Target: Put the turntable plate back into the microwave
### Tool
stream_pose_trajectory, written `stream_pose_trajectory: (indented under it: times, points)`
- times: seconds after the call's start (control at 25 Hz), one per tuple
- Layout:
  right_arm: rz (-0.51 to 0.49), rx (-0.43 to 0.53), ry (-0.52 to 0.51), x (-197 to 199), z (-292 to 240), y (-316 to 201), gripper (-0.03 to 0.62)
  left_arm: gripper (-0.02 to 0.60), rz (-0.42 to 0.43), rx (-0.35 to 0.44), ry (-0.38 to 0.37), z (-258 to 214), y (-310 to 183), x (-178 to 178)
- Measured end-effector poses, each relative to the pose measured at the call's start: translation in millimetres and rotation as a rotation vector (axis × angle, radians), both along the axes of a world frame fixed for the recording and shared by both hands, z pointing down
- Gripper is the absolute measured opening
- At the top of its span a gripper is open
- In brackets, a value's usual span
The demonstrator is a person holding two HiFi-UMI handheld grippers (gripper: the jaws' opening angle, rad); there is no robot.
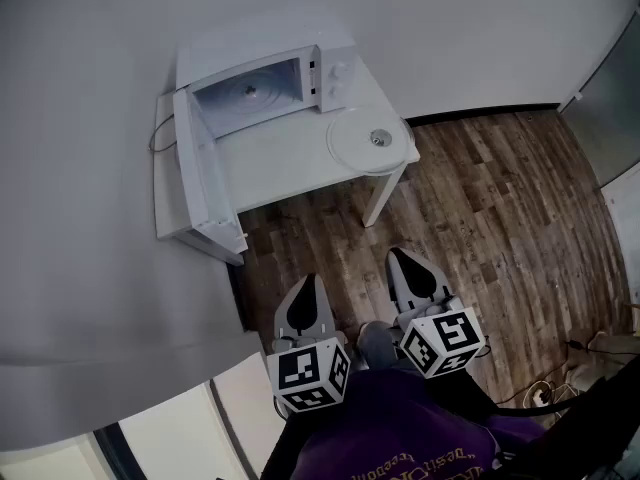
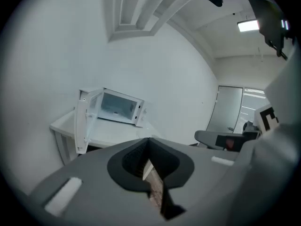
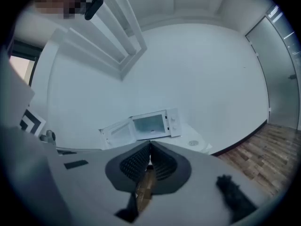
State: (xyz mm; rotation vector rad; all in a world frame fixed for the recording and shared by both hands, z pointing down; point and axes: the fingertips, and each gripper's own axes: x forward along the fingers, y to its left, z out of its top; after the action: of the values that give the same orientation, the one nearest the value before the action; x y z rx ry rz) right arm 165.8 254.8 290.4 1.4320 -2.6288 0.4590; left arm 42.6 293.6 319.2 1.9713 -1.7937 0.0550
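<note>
The right gripper (image 3: 150,149) had its 2 jaws pressed together with nothing between them. Beyond them, against a white wall, the microwave (image 3: 151,125) stood on a white table (image 3: 205,147), its door (image 3: 116,133) swung open to the left. Just right of it lay what looked like the turntable plate (image 3: 193,143), small and faint. Wooden floor (image 3: 263,149) showed at the right.

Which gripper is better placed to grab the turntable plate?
Right, probably. The right gripper lines up with the turntable plate at the table's right end; the left gripper faces the open microwave door. Both are shut, empty.
</note>
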Motion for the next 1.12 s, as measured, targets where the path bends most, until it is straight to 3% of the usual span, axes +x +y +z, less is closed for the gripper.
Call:
stream_pose_trajectory:
  times: [0.36, 0.52, 0.72, 0.76, 0.8, 0.84, 1.0, 1.12]
  points:
    - [0.033, -0.07, -0.109, 22.5, 21.6, -43.5, 0.009, 0.005, 0.065, 0.01, 0.001, 14.0, -40.8, 14.4]
    - [0.056, -0.08, -0.148, 35.1, 27.4, -92.6, 0.009, 0.005, 0.139, 0.07, 0.048, 12.5, -82.9, 29.7]
    - [0.044, -0.106, -0.141, 55.6, 36.1, -165.9, 0.009, 0.005, 0.136, 0.096, 0.032, 9.7, -150.8, 46.2]
    - [0.037, -0.123, -0.14, 59.6, 40.3, -178.4, 0.009, 0.034, 0.135, 0.116, 0.044, 6.0, -164.0, 49.5]
    - [0.028, -0.142, -0.14, 63.3, 45.3, -189.9, 0.009, 0.107, 0.142, 0.13, 0.054, 3.8, -176.8, 53.4]
    - [0.02, -0.162, -0.139, 67.0, 50.9, -200.8, 0.009, 0.117, 0.152, 0.129, 0.058, 4.7, -189.4, 57.3]
    - [-0.015, -0.23, -0.134, 85.3, 79.8, -239.7, 0.012, 0.117, 0.138, 0.048, 0.038, 36.0, -234.3, 67.4]
    - [-0.054, -0.276, -0.123, 99.0, 104.5, -268.4, 0.053, 0.117, 0.092, -0.028, 0.062, 71.6, -262.8, 69.3]
